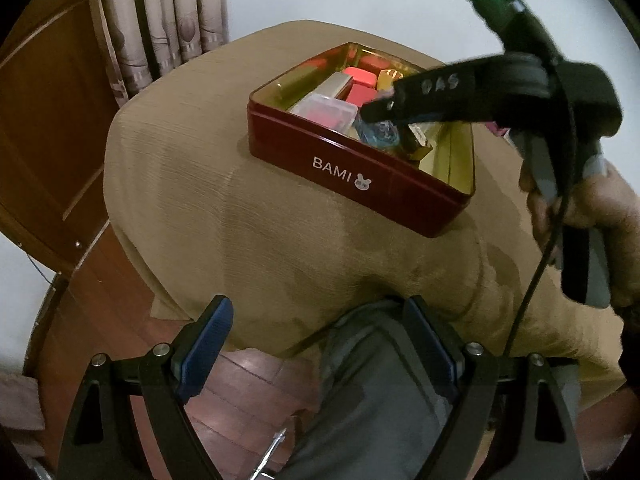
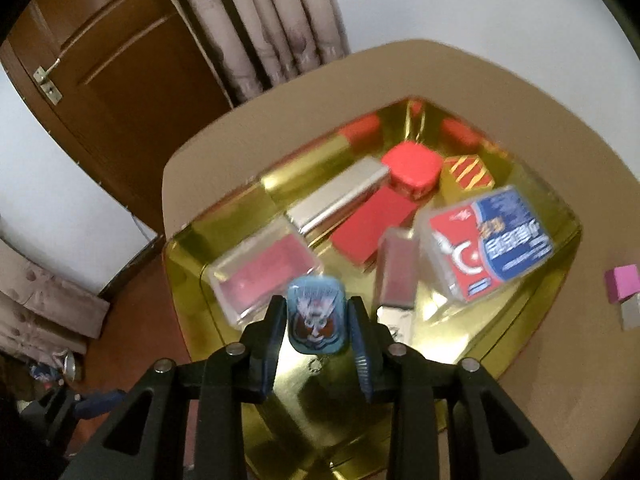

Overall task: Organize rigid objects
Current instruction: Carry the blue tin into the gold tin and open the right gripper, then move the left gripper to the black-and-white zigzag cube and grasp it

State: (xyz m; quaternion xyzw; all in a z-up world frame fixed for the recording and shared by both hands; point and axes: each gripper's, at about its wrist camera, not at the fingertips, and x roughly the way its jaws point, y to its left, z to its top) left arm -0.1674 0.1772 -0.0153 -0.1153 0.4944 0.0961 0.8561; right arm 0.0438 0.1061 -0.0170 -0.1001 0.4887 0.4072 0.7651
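A dark red tin marked BAMI, gold inside, stands on the tan-clothed table. It holds several small boxes: red ones, a silver case, clear cases and a red-blue card box. My right gripper is shut on a small blue tin with a face design and holds it over the near part of the red tin; it also shows in the left wrist view. My left gripper is open and empty, off the table's near edge.
A pink block and a grey block lie on the cloth right of the tin. A wooden door and a curtain stand behind the table. The person's grey-trousered leg is below the left gripper.
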